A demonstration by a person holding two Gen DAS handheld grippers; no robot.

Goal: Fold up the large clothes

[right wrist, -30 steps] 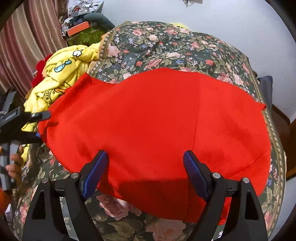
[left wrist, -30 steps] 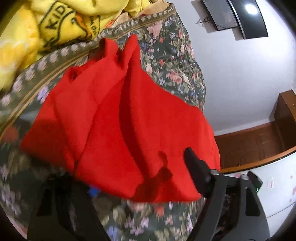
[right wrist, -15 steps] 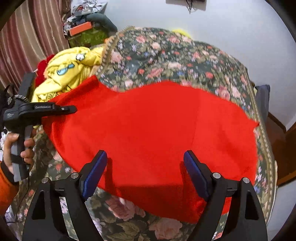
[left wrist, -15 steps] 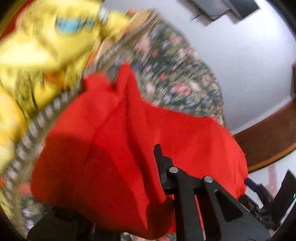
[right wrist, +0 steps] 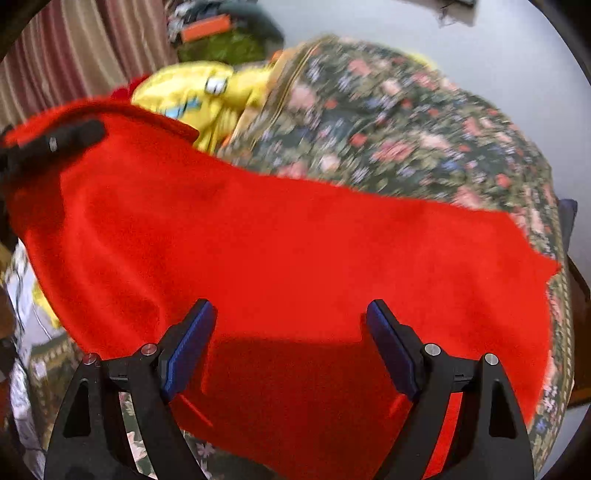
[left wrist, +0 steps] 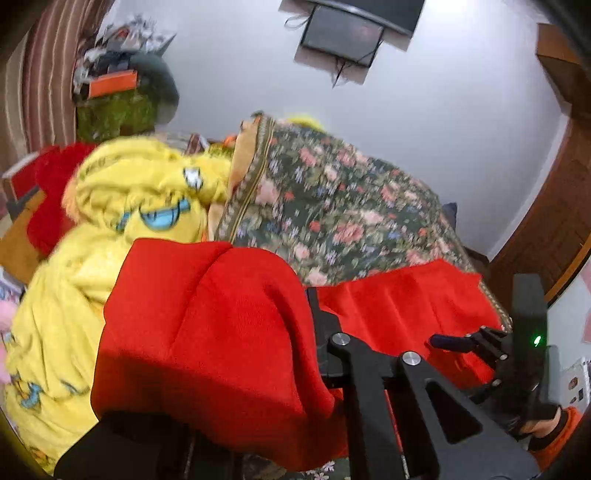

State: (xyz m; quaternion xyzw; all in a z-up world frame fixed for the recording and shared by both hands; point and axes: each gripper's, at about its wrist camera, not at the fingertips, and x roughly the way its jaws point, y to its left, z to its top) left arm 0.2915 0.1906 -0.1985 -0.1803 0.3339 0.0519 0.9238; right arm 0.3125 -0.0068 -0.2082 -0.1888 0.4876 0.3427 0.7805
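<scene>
A red garment (right wrist: 295, 258) is spread across a bed covered by a floral bedspread (right wrist: 406, 122); in the right wrist view it extends from the left edge of the frame to the right side of the bed, with its near edge hanging over the bedspread border. The left portion of the garment is raised off the bed and is seen in the left wrist view (left wrist: 207, 325) draped in a thick fold over the left gripper (left wrist: 317, 332). The jaws of the left gripper have just been closing and are now clamped together on that fold; one finger is largely covered by the cloth. In the right wrist view the same gripper (right wrist: 70, 140) appears at the upper left, blurred, at the lifted edge of the garment. The right gripper (right wrist: 288, 347) is held above the near part of the garment with its jaws wide apart; nothing is gripped between its blue pads (right wrist: 188, 343). In the left wrist view it is seen at the right (left wrist: 454, 343), held by a hand in an orange sleeve (left wrist: 554, 435). A yellow printed blanket (left wrist: 110, 236) is bunched just beside the garment at the head of the bed. A screen (left wrist: 343, 33) is mounted on the white wall (left wrist: 443, 129).
</scene>
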